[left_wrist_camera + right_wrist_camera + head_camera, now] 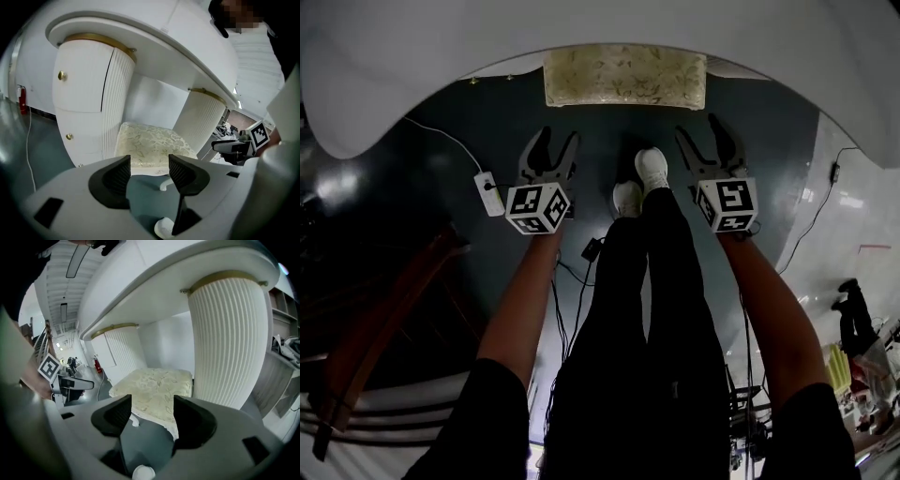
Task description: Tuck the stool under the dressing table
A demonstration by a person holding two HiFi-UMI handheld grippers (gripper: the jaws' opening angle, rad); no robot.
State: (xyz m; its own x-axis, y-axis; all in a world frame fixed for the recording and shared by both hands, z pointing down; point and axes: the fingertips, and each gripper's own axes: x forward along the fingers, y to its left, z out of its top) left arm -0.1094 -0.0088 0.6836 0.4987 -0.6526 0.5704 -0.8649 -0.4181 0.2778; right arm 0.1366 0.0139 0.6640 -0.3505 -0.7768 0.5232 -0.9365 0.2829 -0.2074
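The stool (624,76) has a cream floral cushion and sits partly under the white dressing table (581,28), between its two ribbed pedestals. In the left gripper view the stool's cushion (152,145) lies past my open left gripper (149,172), beside the drawer pedestal (89,93). In the right gripper view the cushion (154,385) lies just beyond my open right gripper (152,416), next to a ribbed pedestal (229,338). From the head view, the left gripper (551,150) and right gripper (710,142) both hang short of the stool, holding nothing.
A white power strip (488,193) with its cable lies on the dark floor left of the left gripper. The person's white shoes (640,183) stand between the grippers. A dark wooden railing (384,328) is at the lower left.
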